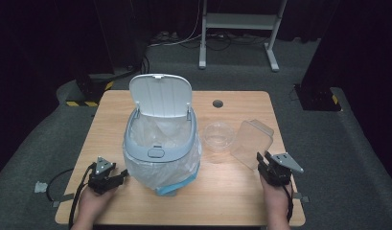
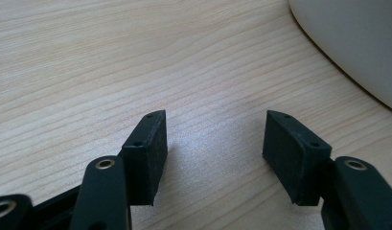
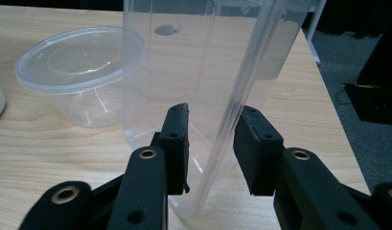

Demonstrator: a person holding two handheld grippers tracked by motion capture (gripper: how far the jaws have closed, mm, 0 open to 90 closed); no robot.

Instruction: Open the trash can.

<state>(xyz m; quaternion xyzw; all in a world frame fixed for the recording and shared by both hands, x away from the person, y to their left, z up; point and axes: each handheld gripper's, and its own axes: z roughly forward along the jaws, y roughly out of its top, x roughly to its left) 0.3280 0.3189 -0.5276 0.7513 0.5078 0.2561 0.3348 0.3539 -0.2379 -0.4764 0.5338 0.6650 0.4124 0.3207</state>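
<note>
Sitting at the near right of the worktop (image 1: pixel 241 191), the clear rectangular tub (image 3: pixel 198 72) is tipped up off the wood, and its rim runs between the jaws of the right tongs (image 3: pixel 210 143). They're narrowed around that edge, but I can't tell if the pads actually press on it. The right hand (image 1: pixel 276 203) comes in from the near edge with the tongs aimed away toward the tub. Nothing's in the tub.

Just left of it is a round clear tub (image 3: pixel 78 72), lid on, looks empty too.

Left of that, mid-worktop, is a white bin (image 1: pixel 160 139) with its flip lid standing open and a clear liner bag inside that spills over the outside. Can't tell what's in the bag.

The left hand (image 1: pixel 90 206) rests at the near left corner, its left tongs (image 2: pixel 213 143) low over bare wood, gaping fairly wide with nothing between them, the bin's wall just off to their right.

Count: two clear tubs, one bin, two tongs.
</note>
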